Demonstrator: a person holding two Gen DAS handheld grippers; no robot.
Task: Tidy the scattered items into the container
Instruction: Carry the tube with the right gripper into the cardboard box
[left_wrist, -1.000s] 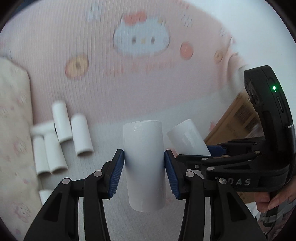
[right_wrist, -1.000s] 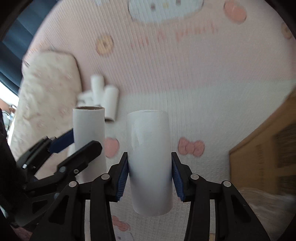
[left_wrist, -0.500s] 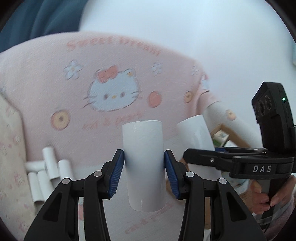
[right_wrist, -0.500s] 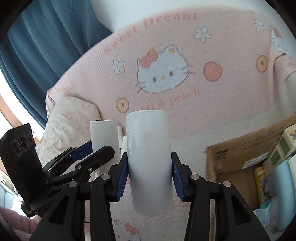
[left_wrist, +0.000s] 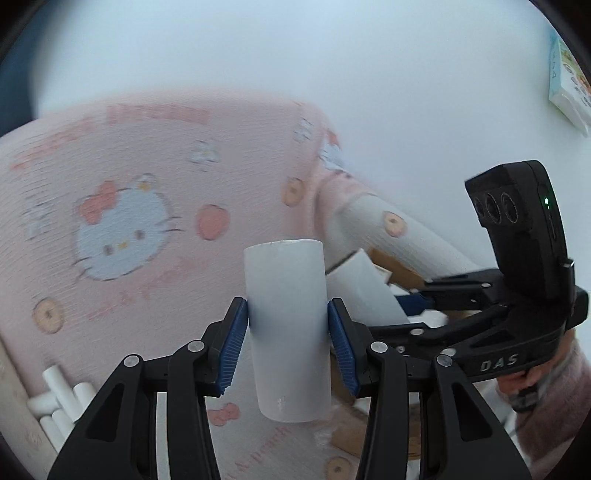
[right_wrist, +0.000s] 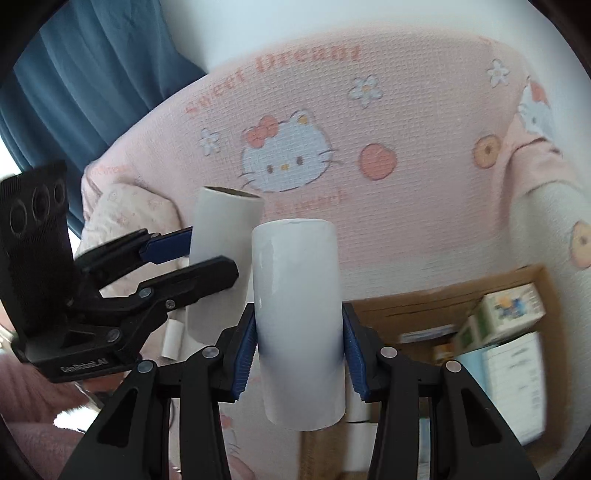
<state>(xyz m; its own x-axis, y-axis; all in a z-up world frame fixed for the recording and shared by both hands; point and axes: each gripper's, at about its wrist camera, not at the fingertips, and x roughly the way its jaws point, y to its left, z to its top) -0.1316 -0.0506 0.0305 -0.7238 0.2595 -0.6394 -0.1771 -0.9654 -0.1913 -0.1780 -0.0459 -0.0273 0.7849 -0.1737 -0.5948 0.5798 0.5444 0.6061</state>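
Pink cartoon-cat blanket (right_wrist: 406, 122) behind: I am holding one upright white tube (left_wrist: 286, 328) clamped in the left gripper (left_wrist: 288, 345), another tube (right_wrist: 299, 325) clamped in the right gripper (right_wrist: 299, 354), the cardboard box (right_wrist: 461, 295) lying nearer the right.

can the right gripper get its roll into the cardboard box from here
Probably yes. The right gripper is shut on a white roll, and the open cardboard box lies just ahead and to its right with nothing between. The left gripper, holding its own roll, sits off to the other side.
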